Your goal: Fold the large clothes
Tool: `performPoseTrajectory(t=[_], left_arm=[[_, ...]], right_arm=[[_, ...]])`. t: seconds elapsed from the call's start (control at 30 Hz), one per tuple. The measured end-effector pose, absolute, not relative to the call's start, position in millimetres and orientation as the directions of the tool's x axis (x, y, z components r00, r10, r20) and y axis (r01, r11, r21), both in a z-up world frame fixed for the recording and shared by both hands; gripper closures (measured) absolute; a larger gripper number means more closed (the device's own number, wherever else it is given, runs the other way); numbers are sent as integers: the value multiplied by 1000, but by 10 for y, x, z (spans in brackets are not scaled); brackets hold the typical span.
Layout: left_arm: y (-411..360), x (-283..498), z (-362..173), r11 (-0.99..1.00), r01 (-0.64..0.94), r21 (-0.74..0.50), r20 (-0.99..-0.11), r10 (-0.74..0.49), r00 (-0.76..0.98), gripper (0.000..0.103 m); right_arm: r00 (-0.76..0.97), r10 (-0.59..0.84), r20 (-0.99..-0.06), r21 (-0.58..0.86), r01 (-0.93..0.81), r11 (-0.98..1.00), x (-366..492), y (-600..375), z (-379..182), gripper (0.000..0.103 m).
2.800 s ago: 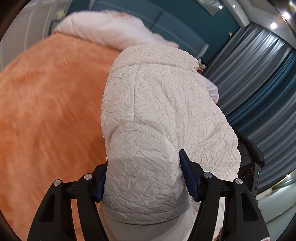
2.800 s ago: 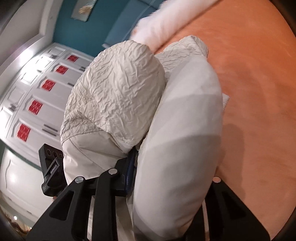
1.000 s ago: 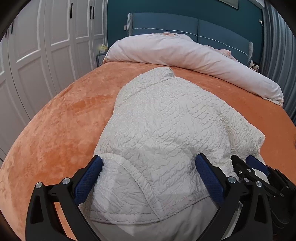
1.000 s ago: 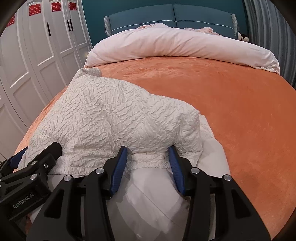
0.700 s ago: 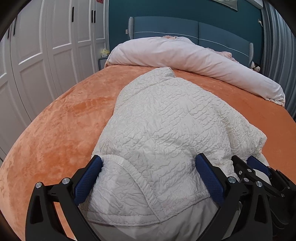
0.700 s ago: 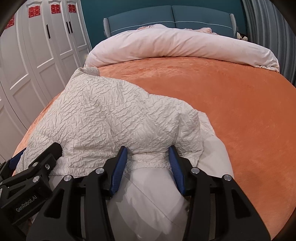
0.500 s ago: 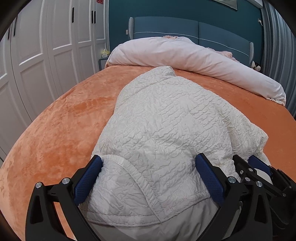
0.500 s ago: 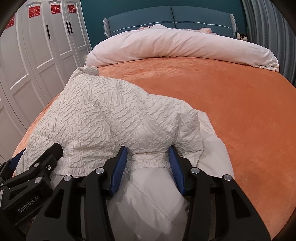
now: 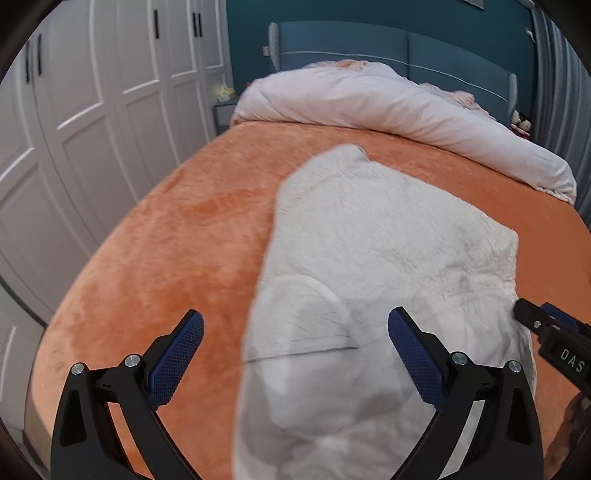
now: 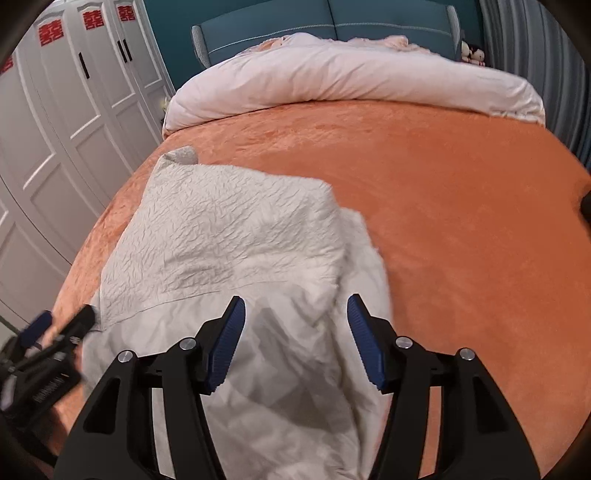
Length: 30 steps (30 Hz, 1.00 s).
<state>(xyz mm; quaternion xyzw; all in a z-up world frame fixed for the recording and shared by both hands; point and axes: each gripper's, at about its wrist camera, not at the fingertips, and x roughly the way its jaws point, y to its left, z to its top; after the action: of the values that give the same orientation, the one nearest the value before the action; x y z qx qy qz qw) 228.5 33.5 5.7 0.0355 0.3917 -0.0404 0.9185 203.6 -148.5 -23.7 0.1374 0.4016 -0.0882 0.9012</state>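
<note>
A cream crinkle-textured padded jacket (image 9: 373,258) lies folded on the orange bed cover (image 9: 177,258), its smooth lining showing at the near end. It also shows in the right wrist view (image 10: 229,236). My left gripper (image 9: 295,341) is open and empty above the jacket's near left edge. My right gripper (image 10: 295,332) is open and empty above the jacket's near right edge. The right gripper's tip shows at the right of the left wrist view (image 9: 546,328), and the left gripper shows blurred at the left of the right wrist view (image 10: 51,339).
A rolled pale pink duvet (image 10: 351,81) lies across the head of the bed before a blue headboard (image 10: 325,26). White wardrobe doors (image 9: 85,122) stand along the left. Grey curtains (image 9: 565,92) hang on the right. The orange cover (image 10: 461,221) spreads to the jacket's right.
Both grippers let go of the jacket, opened wide and pulled back and up. The jacket has dropped flat onto the bed cover.
</note>
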Motion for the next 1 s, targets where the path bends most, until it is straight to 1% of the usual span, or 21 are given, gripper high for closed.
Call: performPoseTrajectory(t=[0.1, 0.23, 0.33, 0.43, 0.5, 0.53, 0.67, 0.7, 0.8, 0.87, 0.93, 1.0], left_arm=[[393, 2452, 238, 997, 66, 41, -709, -18, 705, 5], [288, 2913, 352, 996, 75, 55, -720, -13, 694, 5], [93, 3338, 159, 992, 98, 74, -762, -7, 648, 5], [-1, 3600, -213, 993, 93, 68, -800, -2, 599, 5], [9, 3663, -387, 997, 78, 17, -812, -32, 582, 5], [31, 3681, -429, 998, 67, -11, -813, -48, 580, 5], [126, 3737, -662, 989, 48, -138, -813, -141, 564, 5], [135, 3736, -696, 988, 42, -147, -810, -145, 568, 5], [51, 3699, -697, 995, 41, -87, -806, -95, 585, 5], [21, 3625, -570, 998, 50, -45, -801, -66, 595, 5], [64, 3425, -356, 997, 72, -18, -790, -58, 611, 6], [178, 3057, -108, 995, 104, -10, -770, -74, 633, 6]], right_arm=[[676, -87, -732, 157, 291, 944, 2189, -1547, -90, 50], [690, -88, -719, 168, 295, 941, 2598, -1585, 25, 50], [661, -116, -741, 119, 300, 946, 2910, -1550, -95, 50], [606, -126, -786, 84, 305, 949, 3184, -1562, -454, 49], [605, -118, -788, 83, 294, 952, 3233, -1565, -667, 49], [612, -110, -783, 93, 289, 953, 3235, -1576, -741, 49], [642, -29, -766, 220, 304, 927, 3201, -1734, -982, 48], [648, -20, -761, 234, 303, 924, 3192, -1749, -1020, 47], [644, -35, -764, 212, 302, 929, 3204, -1709, -1030, 47], [619, -36, -784, 190, 295, 936, 3207, -1694, -959, 47], [615, -61, -786, 165, 304, 938, 3021, -1691, -646, 48], [650, -25, -760, 189, 259, 947, 2700, -1671, -378, 48]])
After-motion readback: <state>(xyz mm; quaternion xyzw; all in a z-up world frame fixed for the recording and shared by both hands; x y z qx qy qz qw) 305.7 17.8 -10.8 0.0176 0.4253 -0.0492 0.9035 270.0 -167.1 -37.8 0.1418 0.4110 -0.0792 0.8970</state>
